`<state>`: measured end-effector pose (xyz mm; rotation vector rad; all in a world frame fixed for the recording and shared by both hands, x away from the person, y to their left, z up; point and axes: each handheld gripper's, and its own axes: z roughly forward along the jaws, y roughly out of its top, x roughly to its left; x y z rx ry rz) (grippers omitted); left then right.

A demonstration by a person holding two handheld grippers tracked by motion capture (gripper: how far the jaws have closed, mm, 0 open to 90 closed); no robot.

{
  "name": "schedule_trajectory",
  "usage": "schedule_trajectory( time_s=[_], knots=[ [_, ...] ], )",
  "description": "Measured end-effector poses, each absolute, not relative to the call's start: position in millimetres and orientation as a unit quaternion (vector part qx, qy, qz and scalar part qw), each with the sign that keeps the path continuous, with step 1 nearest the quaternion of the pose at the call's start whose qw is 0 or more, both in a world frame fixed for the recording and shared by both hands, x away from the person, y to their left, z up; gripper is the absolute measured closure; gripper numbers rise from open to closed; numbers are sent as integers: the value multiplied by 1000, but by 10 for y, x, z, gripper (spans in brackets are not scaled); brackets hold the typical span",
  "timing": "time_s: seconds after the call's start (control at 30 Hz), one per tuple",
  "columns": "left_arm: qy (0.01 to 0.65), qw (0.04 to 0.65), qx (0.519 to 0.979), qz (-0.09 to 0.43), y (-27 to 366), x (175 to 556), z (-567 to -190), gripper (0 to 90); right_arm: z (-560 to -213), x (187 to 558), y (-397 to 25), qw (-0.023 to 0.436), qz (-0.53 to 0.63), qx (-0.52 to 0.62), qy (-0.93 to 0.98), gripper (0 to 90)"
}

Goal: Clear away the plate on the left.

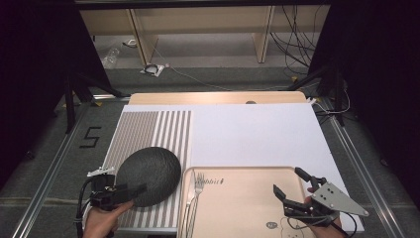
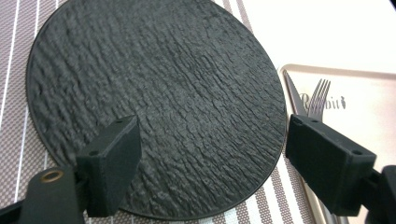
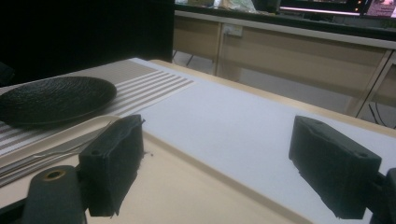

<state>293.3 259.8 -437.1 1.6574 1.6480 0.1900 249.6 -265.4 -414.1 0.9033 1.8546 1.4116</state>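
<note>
A round black plate with a rough textured surface lies flat on a striped placemat at the table's front left. My left gripper hovers at the plate's near edge, open. In the left gripper view the plate spreads out beyond my gripper: one jaw stands over the plate, the other just past its rim. My right gripper is open over the right part of a beige tray and holds nothing. The right gripper view shows that gripper above the tray, with the plate far off at its left.
A fork and a knife lie along the tray's left side, next to the plate. A white board covers the table's middle and right. Beyond the table's far edge are floor cables and wooden furniture.
</note>
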Motion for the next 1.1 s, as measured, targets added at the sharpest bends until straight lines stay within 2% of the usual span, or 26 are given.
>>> schedule_trajectory(
  time_s=[0.47,0.77,1.1],
  knots=[
    [703,381,597,69,2905,2868,-4439,159,-4143,2498,-2638,314,534,341,707,186],
    [717,372,587,62,2948,2859,-4487,158,-4142,2503,-2640,316,534,341,707,186],
    [741,388,548,24,3035,2850,-4579,157,-4138,2499,-2637,316,535,340,706,186]
  ],
)
